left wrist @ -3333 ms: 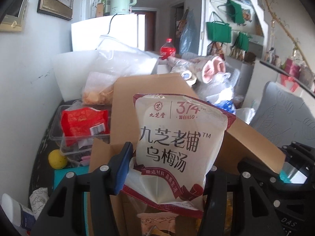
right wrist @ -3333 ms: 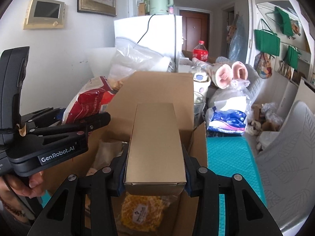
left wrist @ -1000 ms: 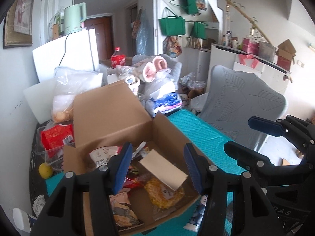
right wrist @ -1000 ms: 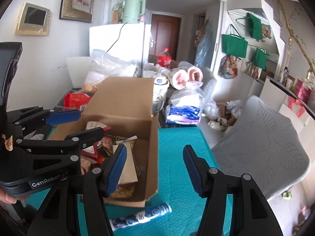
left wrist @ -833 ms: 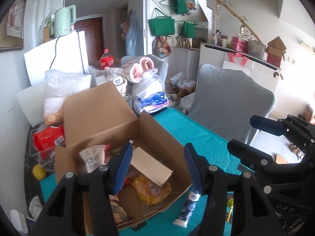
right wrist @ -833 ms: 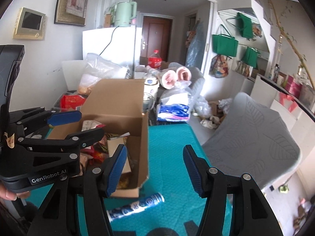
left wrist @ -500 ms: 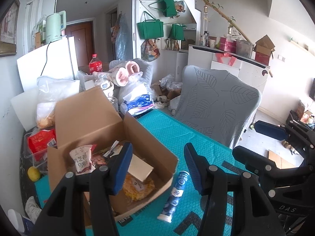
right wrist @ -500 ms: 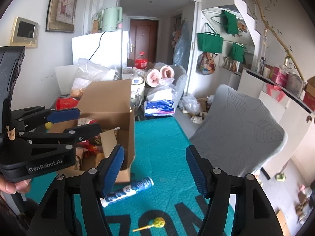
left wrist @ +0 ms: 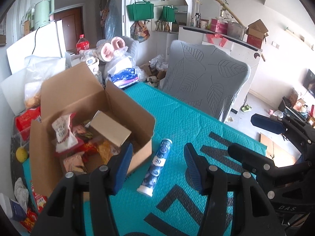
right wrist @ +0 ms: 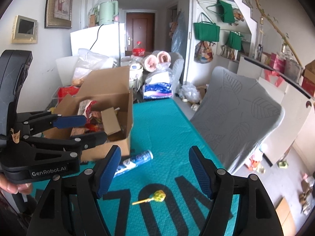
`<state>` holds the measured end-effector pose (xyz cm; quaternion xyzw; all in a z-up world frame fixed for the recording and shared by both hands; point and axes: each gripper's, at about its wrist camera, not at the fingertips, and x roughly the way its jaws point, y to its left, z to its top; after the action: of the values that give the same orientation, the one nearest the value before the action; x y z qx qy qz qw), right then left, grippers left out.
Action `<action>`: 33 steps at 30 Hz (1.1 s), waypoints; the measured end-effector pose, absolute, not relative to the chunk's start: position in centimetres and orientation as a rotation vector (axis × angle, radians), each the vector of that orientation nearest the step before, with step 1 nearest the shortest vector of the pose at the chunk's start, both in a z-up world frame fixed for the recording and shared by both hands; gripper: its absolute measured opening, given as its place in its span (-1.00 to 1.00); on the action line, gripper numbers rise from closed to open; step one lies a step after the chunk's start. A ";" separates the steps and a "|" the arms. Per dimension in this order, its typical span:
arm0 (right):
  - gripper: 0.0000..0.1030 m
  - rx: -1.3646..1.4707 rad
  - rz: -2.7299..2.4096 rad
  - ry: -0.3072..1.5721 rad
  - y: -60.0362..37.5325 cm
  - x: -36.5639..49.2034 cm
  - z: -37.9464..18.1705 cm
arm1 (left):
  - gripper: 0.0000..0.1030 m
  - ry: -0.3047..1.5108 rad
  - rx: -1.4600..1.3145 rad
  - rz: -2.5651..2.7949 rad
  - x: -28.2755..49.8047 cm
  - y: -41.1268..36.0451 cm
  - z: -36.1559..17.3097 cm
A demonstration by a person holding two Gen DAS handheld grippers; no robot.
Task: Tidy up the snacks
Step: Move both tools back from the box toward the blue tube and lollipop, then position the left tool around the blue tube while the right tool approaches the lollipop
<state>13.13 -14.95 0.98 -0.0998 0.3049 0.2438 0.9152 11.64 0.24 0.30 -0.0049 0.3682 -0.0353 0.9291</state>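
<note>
Two items since boxed: white pouch, plain carton, inside open brown cardboard box (left wrist: pixel 94 106) at teal mat's (left wrist: pixel 177 114) far-left corner | left gripper (left wrist: pixel 157 164) part-open, empty | right gripper (right wrist: pixel 154 169) jaws just widened, empty | blue-white tube (left wrist: pixel 156 167) beside box; yellow lollipop (right wrist: pixel 157 196) near front edge: likely next.
</note>
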 end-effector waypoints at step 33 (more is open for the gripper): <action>0.82 -0.153 0.663 0.899 -15.1 16.4 -13.0 | 0.05 0.935 0.016 -0.098 13.8 0.0 -10.5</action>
<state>16.43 -15.05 -12.96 -0.0723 0.4262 0.3144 0.8451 13.79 -0.05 -10.51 0.0077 0.4505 -0.0471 0.8915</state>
